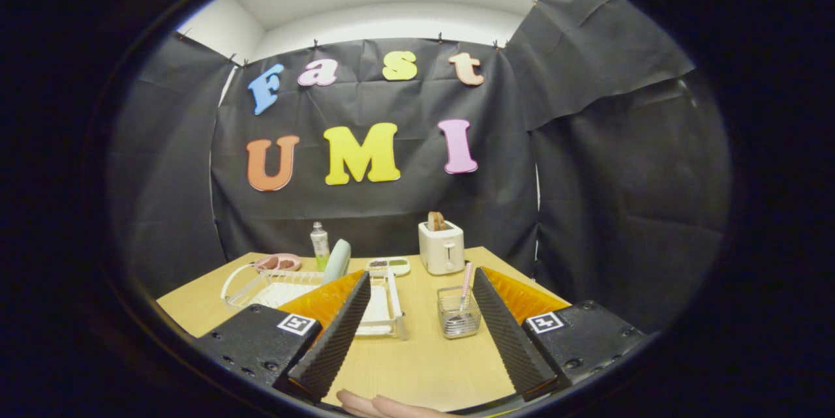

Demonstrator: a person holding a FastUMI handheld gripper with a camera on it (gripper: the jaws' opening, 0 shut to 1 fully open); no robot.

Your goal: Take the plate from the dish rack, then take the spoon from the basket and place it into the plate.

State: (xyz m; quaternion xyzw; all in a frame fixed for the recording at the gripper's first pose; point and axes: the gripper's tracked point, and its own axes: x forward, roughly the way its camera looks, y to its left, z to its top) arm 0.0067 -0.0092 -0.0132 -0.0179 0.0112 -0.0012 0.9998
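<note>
Smooth wooden table point(424, 359): ribbed jaws wide apart, empty, before wire basket point(458, 313) and slatted dish rack point(287, 287).

The camera rides on the gripper point(417, 291), above the near edge of the table point(424, 359), looking level across it toward the back wall. Its spread fingers frame the bottom of the view, with the dish rack point(391, 313) and basket point(458, 317) close ahead and the toaster point(441, 247) farther back
</note>
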